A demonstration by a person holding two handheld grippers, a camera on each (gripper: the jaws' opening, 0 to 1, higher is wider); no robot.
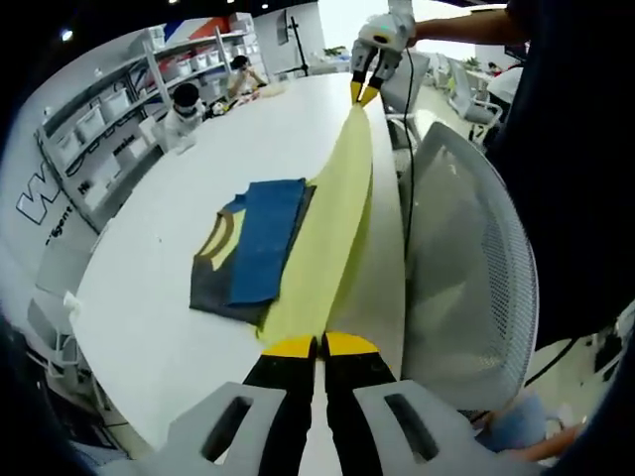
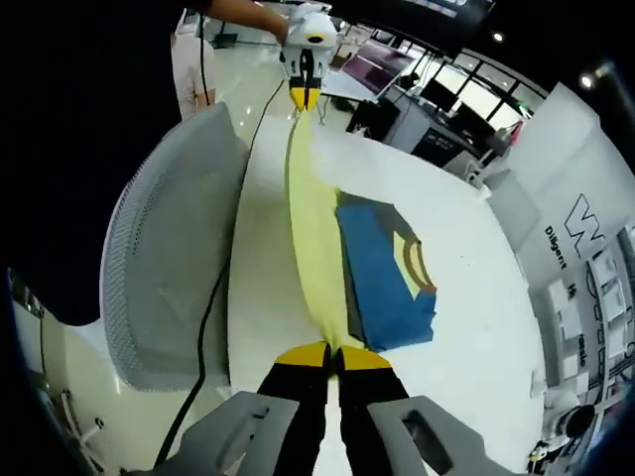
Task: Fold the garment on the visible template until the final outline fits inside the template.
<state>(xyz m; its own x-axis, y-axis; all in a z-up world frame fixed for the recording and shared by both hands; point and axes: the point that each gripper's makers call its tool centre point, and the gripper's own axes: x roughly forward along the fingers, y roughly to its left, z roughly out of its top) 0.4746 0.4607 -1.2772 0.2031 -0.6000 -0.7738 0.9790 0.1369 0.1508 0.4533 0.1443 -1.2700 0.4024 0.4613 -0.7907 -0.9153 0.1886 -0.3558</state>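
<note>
A folded blue and dark grey garment with a curved yellow stripe lies on the white table. A pale yellow sheet runs under its near side, and one edge is pulled up taut between both grippers. My left gripper is shut on one end of that edge. The right gripper, held by a hand, pinches the far end. In the right gripper view, my right gripper is shut on the yellow sheet, the left gripper holds the other end, and the garment lies to the right.
A white mesh chair back stands tight against the table edge, beside the sheet. A black cable hangs along that edge. Shelves with bins line the far wall. Seated people are at the table's far end.
</note>
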